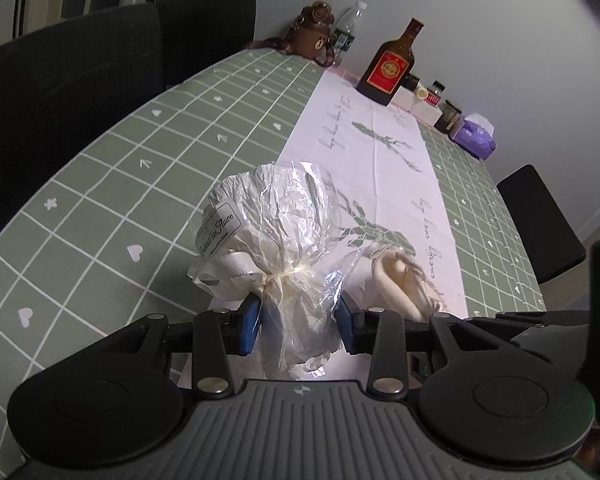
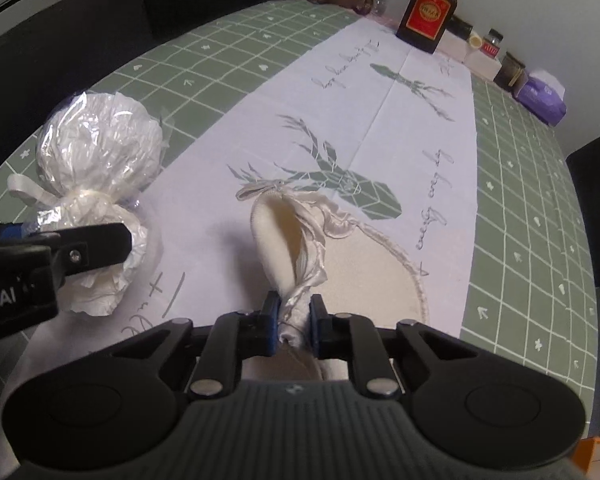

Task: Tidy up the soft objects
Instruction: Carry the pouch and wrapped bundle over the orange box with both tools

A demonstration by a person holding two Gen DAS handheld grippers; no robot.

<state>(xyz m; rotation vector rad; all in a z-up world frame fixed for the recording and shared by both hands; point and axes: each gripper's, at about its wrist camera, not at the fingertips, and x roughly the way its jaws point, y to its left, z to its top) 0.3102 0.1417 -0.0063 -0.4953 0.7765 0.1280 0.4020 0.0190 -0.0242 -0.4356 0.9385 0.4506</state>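
A green grid tablecloth [image 2: 520, 200] is covering the table, dark chairs [image 1: 72, 80] are standing round it. Near its deer print [image 2: 340, 184], the left gripper [image 1: 296, 326] is clamping the wrapped bundle [image 1: 276, 216]; the right gripper [image 2: 294, 322] is pinching the cream pouch [image 2: 284, 236]. Far jars are blurring.

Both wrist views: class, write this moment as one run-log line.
left gripper: shut on wrapped bundle | right gripper: shut on cream pouch | both over the table runner
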